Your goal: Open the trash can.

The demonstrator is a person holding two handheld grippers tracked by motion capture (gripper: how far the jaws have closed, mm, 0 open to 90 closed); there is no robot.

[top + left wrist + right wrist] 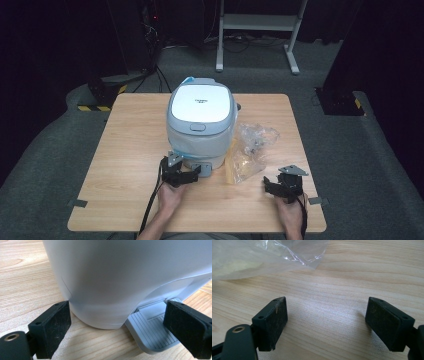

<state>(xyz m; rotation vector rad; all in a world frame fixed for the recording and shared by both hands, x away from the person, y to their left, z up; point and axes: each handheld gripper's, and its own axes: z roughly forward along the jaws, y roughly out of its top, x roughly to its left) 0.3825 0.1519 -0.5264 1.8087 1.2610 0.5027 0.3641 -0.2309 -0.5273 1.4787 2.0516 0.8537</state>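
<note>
A white lidded bin (200, 115) with a pale blue-grey base stands in the middle of the wooden table (130, 150). Its grey ribbed foot pedal (202, 169) sticks out toward me. My left gripper (187, 175) is open right in front of the bin, low over the table. In the left gripper view, the jaws (117, 315) stand wide apart before the bin's curved wall (120, 277), with the pedal (152, 332) just inside the right jaw. My right gripper (272, 186) is open with nothing in it, just short of a crumpled clear plastic bag (250, 150); its jaws (327, 307) frame bare wood below the bag's edge (262, 255).
Grey tape tabs (77, 203) mark the table's front corners. Beyond the table is dark carpet, a white metal stand (260, 30) at the back and black equipment at either side. Bare wood lies left of the bin and along the front edge.
</note>
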